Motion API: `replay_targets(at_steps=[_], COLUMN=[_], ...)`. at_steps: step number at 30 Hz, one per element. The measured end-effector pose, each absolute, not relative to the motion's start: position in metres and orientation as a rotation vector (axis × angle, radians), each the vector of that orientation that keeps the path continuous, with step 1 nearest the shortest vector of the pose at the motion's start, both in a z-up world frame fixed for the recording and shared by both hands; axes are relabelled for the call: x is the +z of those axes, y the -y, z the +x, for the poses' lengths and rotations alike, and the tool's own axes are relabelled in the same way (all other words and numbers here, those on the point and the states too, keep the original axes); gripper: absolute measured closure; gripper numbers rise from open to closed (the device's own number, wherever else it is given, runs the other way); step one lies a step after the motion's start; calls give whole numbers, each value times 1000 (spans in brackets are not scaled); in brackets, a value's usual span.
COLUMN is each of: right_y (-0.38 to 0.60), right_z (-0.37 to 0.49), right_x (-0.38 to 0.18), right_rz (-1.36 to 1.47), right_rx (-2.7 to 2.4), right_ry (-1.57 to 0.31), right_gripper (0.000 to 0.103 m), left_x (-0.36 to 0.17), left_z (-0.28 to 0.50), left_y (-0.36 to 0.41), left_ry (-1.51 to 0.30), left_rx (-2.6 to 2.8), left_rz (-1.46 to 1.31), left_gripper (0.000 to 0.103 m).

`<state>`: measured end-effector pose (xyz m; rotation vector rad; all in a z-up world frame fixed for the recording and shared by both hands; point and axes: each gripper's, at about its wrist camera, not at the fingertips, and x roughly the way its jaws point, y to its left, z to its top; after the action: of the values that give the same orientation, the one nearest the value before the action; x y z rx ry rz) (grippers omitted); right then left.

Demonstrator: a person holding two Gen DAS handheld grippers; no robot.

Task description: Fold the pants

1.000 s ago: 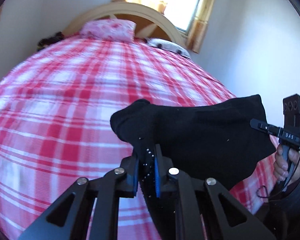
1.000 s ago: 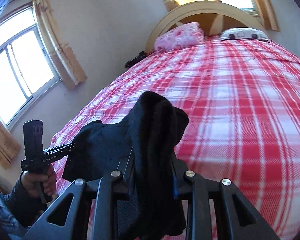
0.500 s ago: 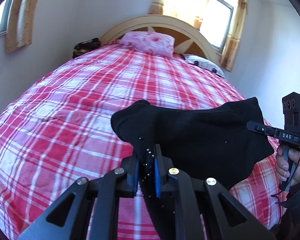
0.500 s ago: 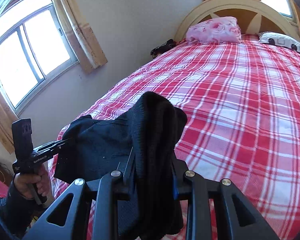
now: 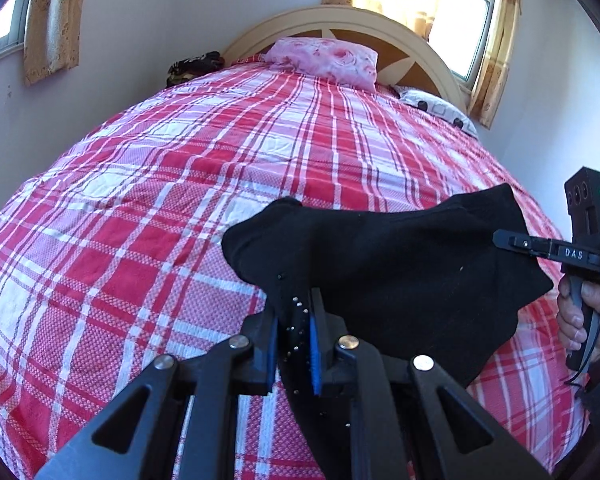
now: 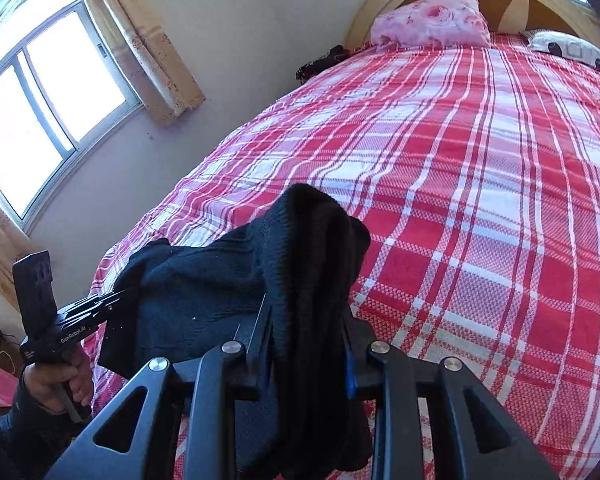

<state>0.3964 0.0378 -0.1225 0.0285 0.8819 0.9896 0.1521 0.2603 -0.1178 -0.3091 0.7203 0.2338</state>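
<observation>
stretching black pants (image 5: 400, 272) between both clamped tongs, seemingly above the bed (image 5: 220, 152).

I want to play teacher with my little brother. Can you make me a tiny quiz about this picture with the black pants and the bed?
1. True or false: both grippers are clamped shut on the black pants.
2. What pattern is the bedspread? A. blue stripes B. red and white plaid C. green dots
3. Fill in: the pink flowered pillow leans against the ____.

Key
1. True. The left gripper pinches one end and the right gripper pinches the other, so the pants hang stretched between them above the bed.
2. B
3. headboard
</observation>
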Motion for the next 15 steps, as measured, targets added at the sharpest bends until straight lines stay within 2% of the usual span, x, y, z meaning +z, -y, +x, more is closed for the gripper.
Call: replay_targets(at_steps=[15], right_y=[-38], right_z=[405], right_x=[-145], right_rz=[58], right_rx=[967], right_ry=[-931], right_gripper=[74], left_x=[-134], left_z=[158], left_y=[-259], left_ry=[-755], left_rx=[272], left_rz=[-289], left_gripper=[85])
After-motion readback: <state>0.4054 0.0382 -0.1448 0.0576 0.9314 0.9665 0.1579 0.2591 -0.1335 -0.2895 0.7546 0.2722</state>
